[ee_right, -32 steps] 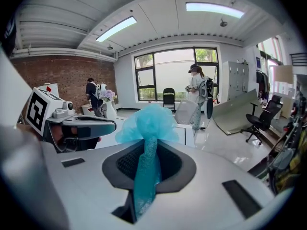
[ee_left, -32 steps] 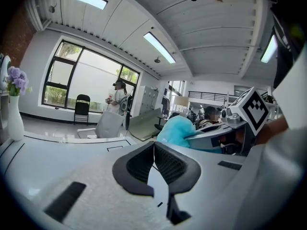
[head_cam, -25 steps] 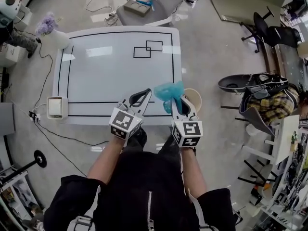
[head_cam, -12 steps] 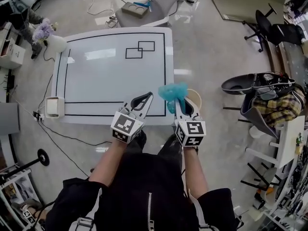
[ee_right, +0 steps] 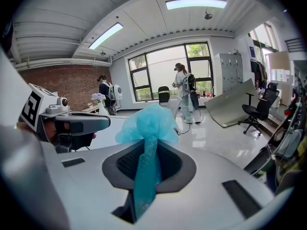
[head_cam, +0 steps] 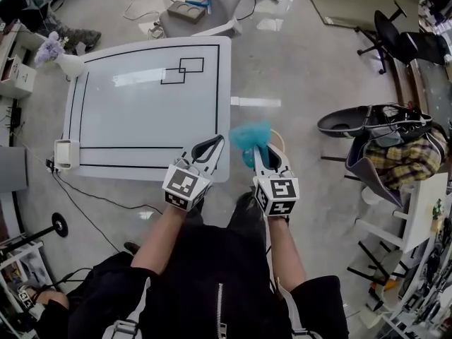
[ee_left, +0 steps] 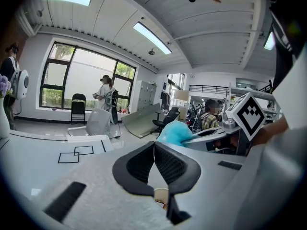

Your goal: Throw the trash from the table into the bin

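My right gripper (head_cam: pixel 258 154) is shut on a crumpled teal mesh wad (head_cam: pixel 250 137), which bunches above the jaws while a strip of it hangs down between them (ee_right: pixel 146 166). The wad is held in the air just past the white table's (head_cam: pixel 141 122) right edge. A small round beige bin (head_cam: pixel 282 144) stands on the floor below and beyond it, mostly hidden by the gripper. My left gripper (head_cam: pixel 214 142) is shut with nothing in it, over the table's front right corner, beside the right one. From the left gripper view (ee_left: pixel 154 145) the teal wad (ee_left: pixel 175 132) shows just to the right.
A vase of flowers (head_cam: pixel 60 58) stands at the table's far left corner and a white box (head_cam: pixel 63 154) at its near left. Cables trail on the floor at left. A grey chair (head_cam: pixel 205 9) stands beyond the table, and chairs draped with clothes (head_cam: pixel 392 147) at right.
Both grippers have moved right along the table's front edge. The teal wad, earlier over the table's corner, now hangs past the right edge near the bin. Both jaws stay as they were.
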Tool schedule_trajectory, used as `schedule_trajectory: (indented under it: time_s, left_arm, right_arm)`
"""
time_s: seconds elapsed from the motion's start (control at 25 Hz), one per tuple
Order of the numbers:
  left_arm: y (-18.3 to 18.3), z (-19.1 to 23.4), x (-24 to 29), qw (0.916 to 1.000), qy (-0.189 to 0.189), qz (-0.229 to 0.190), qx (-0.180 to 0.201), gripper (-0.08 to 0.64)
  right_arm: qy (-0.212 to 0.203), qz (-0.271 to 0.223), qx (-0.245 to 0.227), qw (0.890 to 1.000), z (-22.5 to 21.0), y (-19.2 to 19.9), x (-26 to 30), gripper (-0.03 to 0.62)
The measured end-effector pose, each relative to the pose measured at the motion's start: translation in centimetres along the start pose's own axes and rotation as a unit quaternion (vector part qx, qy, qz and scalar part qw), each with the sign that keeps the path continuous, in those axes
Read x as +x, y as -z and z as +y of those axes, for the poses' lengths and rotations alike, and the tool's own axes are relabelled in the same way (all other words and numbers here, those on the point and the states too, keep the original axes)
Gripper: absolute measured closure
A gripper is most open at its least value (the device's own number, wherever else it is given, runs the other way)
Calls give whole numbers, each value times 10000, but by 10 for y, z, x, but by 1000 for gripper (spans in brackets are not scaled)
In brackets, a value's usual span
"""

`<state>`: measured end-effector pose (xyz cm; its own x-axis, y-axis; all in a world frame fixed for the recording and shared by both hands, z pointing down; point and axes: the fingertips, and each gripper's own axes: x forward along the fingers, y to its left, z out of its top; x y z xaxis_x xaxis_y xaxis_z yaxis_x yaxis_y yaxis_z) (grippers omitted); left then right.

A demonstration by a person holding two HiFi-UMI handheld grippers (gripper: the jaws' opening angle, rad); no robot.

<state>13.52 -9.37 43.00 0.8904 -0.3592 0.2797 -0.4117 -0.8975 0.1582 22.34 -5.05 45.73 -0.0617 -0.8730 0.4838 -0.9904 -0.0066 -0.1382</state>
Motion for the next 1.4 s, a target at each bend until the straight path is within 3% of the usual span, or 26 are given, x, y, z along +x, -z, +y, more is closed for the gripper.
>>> schedule_trajectory:
  time_s: [0.24, 0.52, 0.76, 1.08, 1.4]
  left_arm:
    - [-5, -36, 46, 9999, -97, 78, 25, 551]
    - [-19, -77, 80, 9980, -626, 30, -117, 551]
    - [-12, -98, 92, 9955, -902, -6, -299, 551]
    - [-5, -105, 105, 9976, -644, 7, -248, 551]
    - [-5, -100, 116, 9997, -153, -10, -195, 551]
  right_arm:
    - [-135, 30, -2, 9999, -53, 2, -16, 545]
    - [-561, 106, -238, 9981, -105, -4, -49, 545]
    - [-740, 267, -197, 9967, -136, 19, -60, 545]
    - [-739, 405, -64, 9964, -128, 38, -55, 545]
    - [-267, 368, 151, 9989, -133, 41, -48, 545]
